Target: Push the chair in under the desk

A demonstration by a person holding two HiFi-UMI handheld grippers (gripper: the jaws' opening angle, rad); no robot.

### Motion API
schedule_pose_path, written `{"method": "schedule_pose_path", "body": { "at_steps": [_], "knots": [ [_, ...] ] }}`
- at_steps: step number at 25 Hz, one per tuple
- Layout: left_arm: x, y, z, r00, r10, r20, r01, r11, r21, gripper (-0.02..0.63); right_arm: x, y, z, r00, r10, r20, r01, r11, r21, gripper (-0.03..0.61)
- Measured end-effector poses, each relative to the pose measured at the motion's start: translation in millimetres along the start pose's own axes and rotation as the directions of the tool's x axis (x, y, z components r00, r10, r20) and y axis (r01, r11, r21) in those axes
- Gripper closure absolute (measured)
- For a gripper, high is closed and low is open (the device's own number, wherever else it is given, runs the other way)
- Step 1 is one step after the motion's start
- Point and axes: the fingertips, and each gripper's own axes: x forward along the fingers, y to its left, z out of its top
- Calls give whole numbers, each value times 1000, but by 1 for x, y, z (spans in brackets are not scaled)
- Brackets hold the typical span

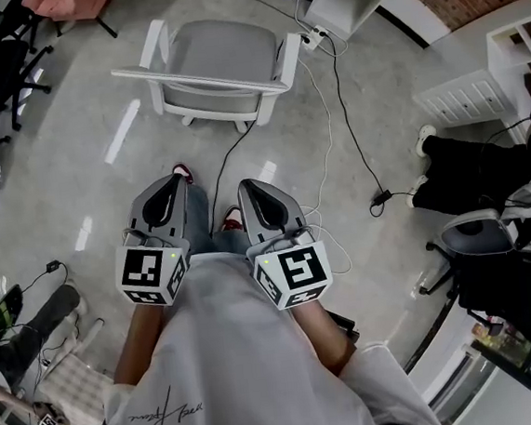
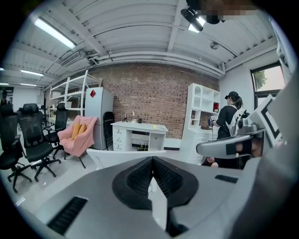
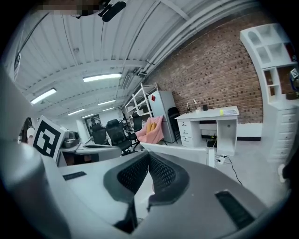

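Shut left tool (image 1: 171, 184), shut right tool (image 1: 248, 189), grey-seated white chair (image 1: 222, 57)

The person wears a white short-sleeved T-shirt (image 1: 233, 359) with a dark handwritten print (image 1: 164, 415), blue jeans (image 1: 201, 224) and red shoes (image 1: 183, 172). The grey plastic left gripper (image 1: 171, 186) and right gripper (image 1: 250, 190) each carry black ribbed pads (image 2: 140, 177) and a white cube with black square markers (image 1: 152, 274).

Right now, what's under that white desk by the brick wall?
Under the white desk is an open knee space beside a stack of drawers. At the back sits something small and dark, too small to identify. The white chair hides the floor below.
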Motion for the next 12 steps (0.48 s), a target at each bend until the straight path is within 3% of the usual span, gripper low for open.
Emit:
{"method": "schedule_pose_path", "body": {
  "at_steps": [6,12],
  "knots": [
    [13,27,-3,999,26,-29,-27,999,-22,609,18,-11,2,999,-25,-25,25,1000,-2,552],
    [34,52,5,999,-2,-50,4,999,39,609,40,-14,9,998,-38,-43,37,999,-16,552]
  ]
}}
